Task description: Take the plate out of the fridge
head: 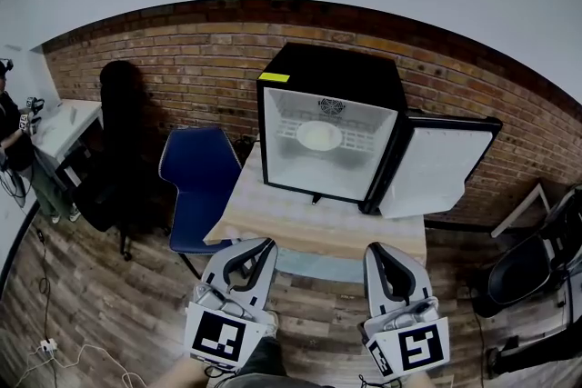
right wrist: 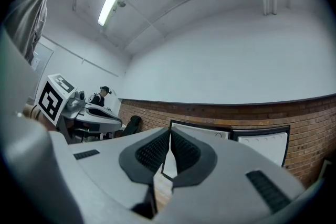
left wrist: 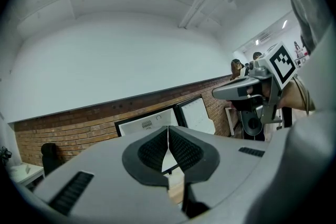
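My left gripper (head: 262,244) and right gripper (head: 376,250) hang clenched and empty, well short of the open fridge (head: 332,73). The plate (head: 319,135) sits on its shelf (head: 362,141); a shallow pinch on the rim could drop it.

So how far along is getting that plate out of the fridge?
Done: the fridge door hangs open. In hand: nothing; left gripper and right gripper are shut and empty, short of the table. Left: the plate sits on the shelf inside, to be gripped and lifted out.
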Tool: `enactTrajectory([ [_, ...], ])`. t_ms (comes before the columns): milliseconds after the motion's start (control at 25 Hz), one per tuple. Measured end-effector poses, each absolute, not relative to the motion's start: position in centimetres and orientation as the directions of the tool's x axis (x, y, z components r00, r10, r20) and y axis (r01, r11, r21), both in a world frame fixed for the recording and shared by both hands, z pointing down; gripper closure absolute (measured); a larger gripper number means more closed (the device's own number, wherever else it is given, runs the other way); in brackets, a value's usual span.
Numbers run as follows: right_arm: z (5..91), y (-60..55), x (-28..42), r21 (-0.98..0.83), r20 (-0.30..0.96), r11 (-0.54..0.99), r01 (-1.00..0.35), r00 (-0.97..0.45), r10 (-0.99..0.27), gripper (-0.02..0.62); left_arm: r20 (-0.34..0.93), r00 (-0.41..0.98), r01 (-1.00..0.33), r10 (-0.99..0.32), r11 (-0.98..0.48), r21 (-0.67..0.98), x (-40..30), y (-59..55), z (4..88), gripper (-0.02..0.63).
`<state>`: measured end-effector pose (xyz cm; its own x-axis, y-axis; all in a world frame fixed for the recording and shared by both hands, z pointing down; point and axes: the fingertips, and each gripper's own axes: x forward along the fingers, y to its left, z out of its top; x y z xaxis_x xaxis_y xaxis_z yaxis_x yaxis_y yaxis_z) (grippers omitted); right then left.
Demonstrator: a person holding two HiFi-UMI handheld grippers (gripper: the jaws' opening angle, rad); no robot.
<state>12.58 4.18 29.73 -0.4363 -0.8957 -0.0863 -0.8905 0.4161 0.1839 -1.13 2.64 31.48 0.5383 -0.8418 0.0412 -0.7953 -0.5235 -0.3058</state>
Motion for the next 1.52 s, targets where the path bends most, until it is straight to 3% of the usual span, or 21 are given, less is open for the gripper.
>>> enactTrajectory([
  [760,29.0,-14.6,6.7,0.169,-0.014,0.354,-0.920,-0.362,-0.932,0.565,0.062,0.617,-0.749,-0.785,-0.609,-0.260,-6.1,-16.9,30.3,0.586],
  [1520,30.6,-22.6,8.8,0.120,0.035,0.291,-0.949,-0.289,-0.957,0.565,0.109,0.674,-0.712,-0.731,-0.682,-0.169,-4.0,-24.8,32.3,0.586],
])
